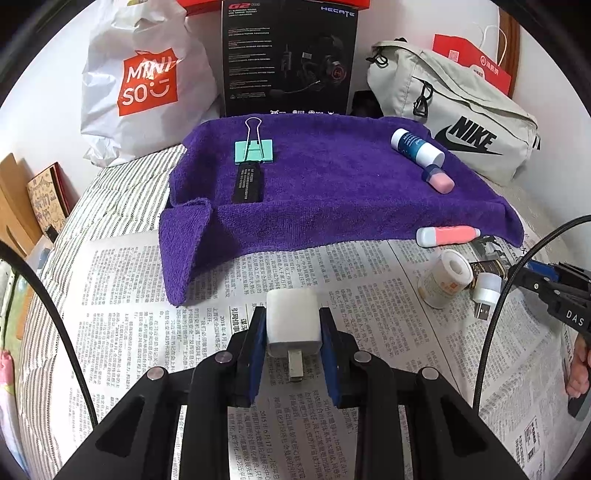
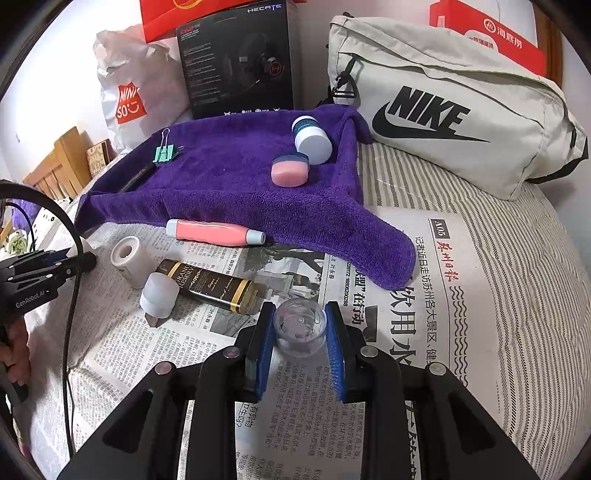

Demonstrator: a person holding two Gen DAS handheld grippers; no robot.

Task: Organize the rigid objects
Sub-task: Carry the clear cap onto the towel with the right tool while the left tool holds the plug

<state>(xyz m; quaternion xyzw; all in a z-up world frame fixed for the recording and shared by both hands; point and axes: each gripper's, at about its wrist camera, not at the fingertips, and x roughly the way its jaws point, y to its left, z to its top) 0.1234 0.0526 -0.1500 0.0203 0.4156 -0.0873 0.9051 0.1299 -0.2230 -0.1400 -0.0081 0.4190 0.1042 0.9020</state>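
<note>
My left gripper [image 1: 292, 325] is shut on a white USB plug adapter [image 1: 293, 320], held above the newspaper in front of the purple towel [image 1: 332, 184]. My right gripper [image 2: 300, 328] is shut on a small clear plastic cap [image 2: 300, 326] above the newspaper. On the towel lie a green binder clip [image 1: 254, 150], a black stick [image 1: 248, 183], a blue-and-white bottle [image 1: 417, 146] and a pink-capped jar [image 1: 439, 178]. A pink tube [image 2: 214, 232], a white roll [image 2: 129, 260], a dark brown bottle [image 2: 212, 286] and a white USB light [image 2: 159, 295] lie on the newspaper.
A Miniso bag [image 1: 144, 81], a black headset box [image 1: 290, 59], a Nike bag [image 2: 454, 110] and red boxes [image 2: 487, 29] stand behind the towel. The newspaper [image 1: 147, 295] covers a striped bedsheet [image 2: 517, 277]. Cables cross both views.
</note>
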